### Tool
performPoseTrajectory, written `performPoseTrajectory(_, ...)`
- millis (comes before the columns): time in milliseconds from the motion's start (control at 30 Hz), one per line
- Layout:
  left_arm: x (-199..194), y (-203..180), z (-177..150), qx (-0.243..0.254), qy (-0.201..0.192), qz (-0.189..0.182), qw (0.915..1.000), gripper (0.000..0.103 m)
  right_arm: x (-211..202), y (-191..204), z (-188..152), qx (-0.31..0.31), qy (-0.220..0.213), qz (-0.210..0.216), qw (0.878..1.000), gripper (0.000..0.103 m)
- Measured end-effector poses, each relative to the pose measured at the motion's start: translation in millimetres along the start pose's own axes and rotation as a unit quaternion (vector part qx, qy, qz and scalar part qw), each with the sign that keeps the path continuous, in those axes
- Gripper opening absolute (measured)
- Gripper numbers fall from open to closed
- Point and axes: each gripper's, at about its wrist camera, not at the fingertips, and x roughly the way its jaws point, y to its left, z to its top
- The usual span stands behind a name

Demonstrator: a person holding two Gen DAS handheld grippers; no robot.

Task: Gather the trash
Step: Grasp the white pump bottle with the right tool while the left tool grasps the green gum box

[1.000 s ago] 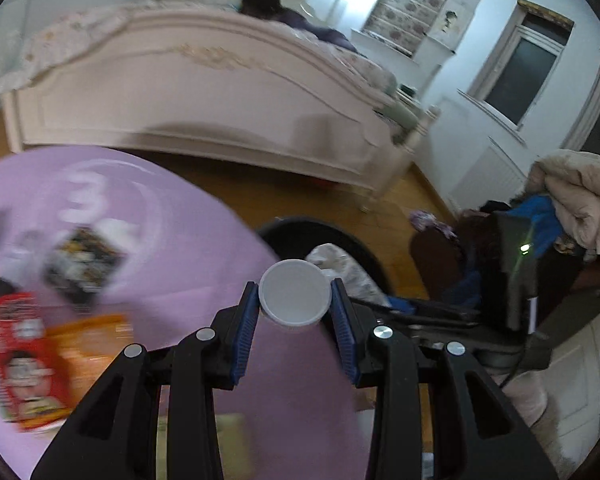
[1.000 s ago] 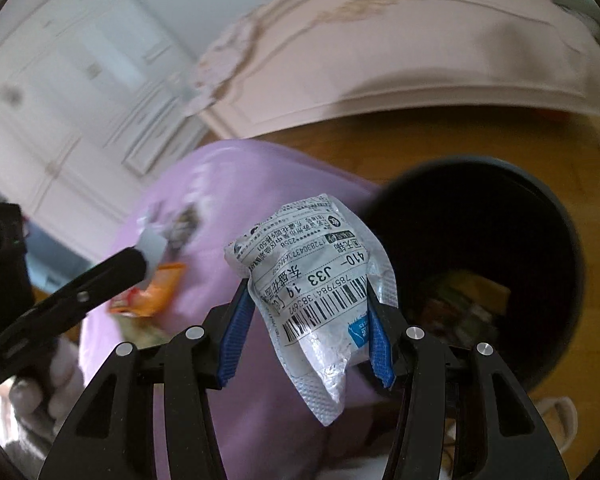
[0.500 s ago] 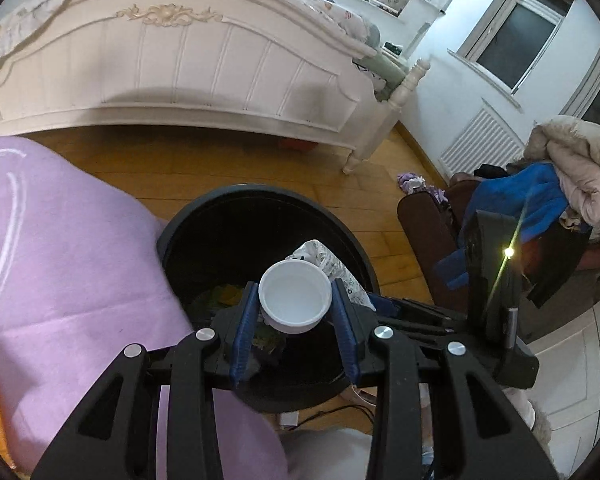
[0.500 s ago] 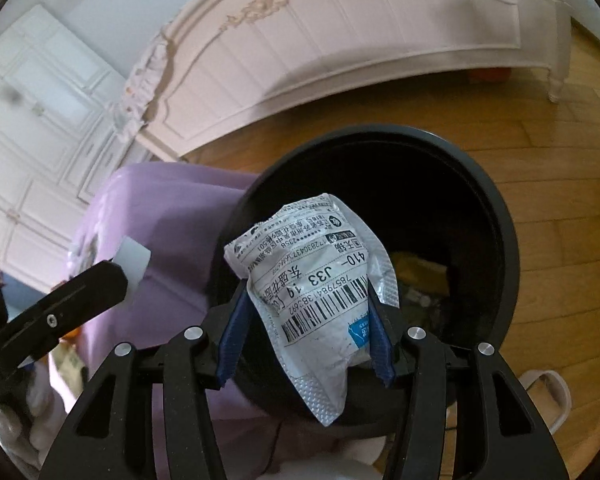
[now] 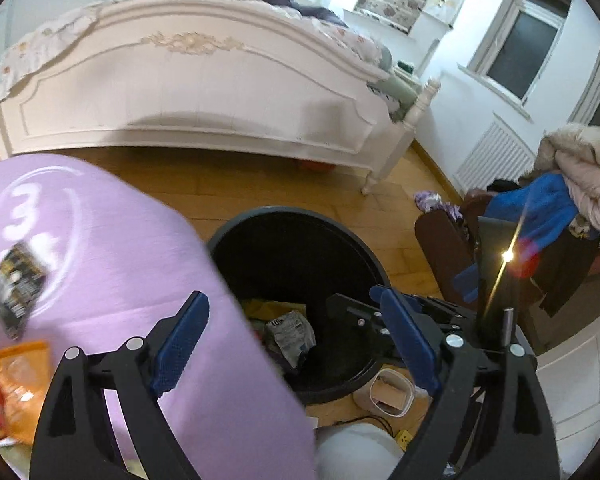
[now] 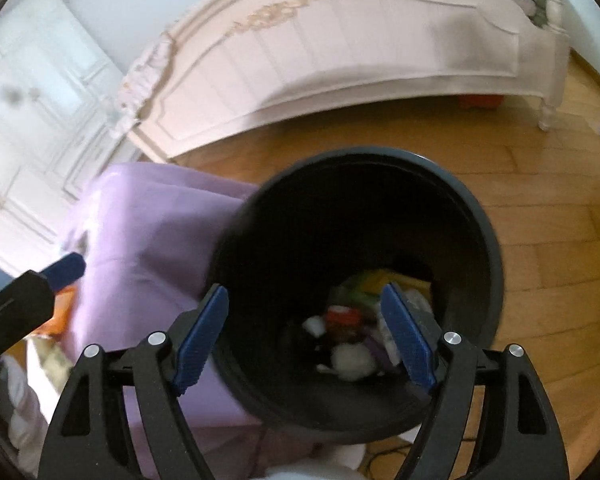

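A black round bin (image 5: 296, 213) stands on the wood floor against the purple-covered table (image 5: 100, 264). My left gripper (image 5: 290, 296) hangs over its near rim, jaws opening, nothing between them. A crumpled silver packet (image 5: 292, 334) lies among the trash inside. My right gripper (image 6: 304, 292) is right above the bin (image 6: 360, 152), jaws also opening and empty. Blurred below it lie a white cup (image 6: 352, 358) and other litter. On the table remain a black packet (image 5: 16, 288), an orange packet (image 5: 20, 380) and a red one at the edge. One left finger (image 6: 64, 266) shows at the left.
A white bed footboard (image 5: 188, 96) spans the back, with a person lying on the bed. A brown chair (image 5: 444, 240) piled with clothes stands right of the bin. A small white holder (image 5: 384, 394) and a cable lie on the floor by the bin.
Both grippers have opened. The left one let go of the white cup and the right one of the silver packet; both now lie in the bin. The left view swung back toward the table.
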Motion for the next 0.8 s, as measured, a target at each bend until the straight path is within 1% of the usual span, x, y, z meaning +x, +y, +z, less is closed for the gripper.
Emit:
performPoseTrajectory(167, -44, 36, -11, -0.037, -0.029, 0.028, 0.9985, 0.087, -3, 56, 6, -0.049, 0.0, 0.053, 0.997, 0.078)
performPoseTrajectory(267, -73, 69, -19, -0.071, -0.051, 0.058, 0.9945, 0.087, -3, 102, 12, -0.087, 0.009, 0.094, 0.992, 0.078)
performPoseTrajectory(333, -91, 92, -25, -0.093, -0.066, 0.082, 0.99, 0.087, 0, 130, 18, -0.112, 0.015, 0.113, 0.987, 0.078)
performPoseTrajectory(433, -118, 137, -42, -0.137, -0.079, 0.119, 0.9802, 0.087, 6, 176, 25, -0.153, 0.027, 0.14, 0.978, 0.078)
performPoseTrajectory(500, -128, 160, -52, -0.164, -0.079, 0.134, 0.9742, 0.086, 12, 205, 30, -0.174, 0.038, 0.155, 0.972, 0.078)
performPoseTrajectory(533, -133, 176, -58, -0.182, -0.077, 0.143, 0.9698, 0.086, 16, 222, 33, -0.186, 0.044, 0.161, 0.968, 0.076)
performPoseTrajectory(567, -136, 187, -60, -0.193, -0.077, 0.148, 0.9671, 0.086, 22, 239, 35, -0.199, 0.053, 0.168, 0.964, 0.071)
performPoseTrajectory(633, -138, 204, -66, -0.206, -0.071, 0.156, 0.9635, 0.082, 34, 269, 38, -0.221, 0.069, 0.175, 0.957, 0.069)
performPoseTrajectory(667, -137, 209, -66, -0.206, -0.065, 0.158, 0.9634, 0.077, 43, 285, 41, -0.236, 0.076, 0.172, 0.953, 0.066)
performPoseTrajectory(700, -134, 213, -67, -0.205, -0.058, 0.16, 0.9638, 0.074, 50, 297, 44, -0.245, 0.082, 0.17, 0.951, 0.065)
performPoseTrajectory(767, -126, 216, -70, -0.202, -0.042, 0.157, 0.9658, 0.072, 72, 326, 49, -0.262, 0.105, 0.169, 0.944, 0.06)
performPoseTrajectory(800, -125, 216, -71, -0.204, -0.045, 0.148, 0.9668, 0.072, 83, 337, 51, -0.268, 0.114, 0.168, 0.942, 0.059)
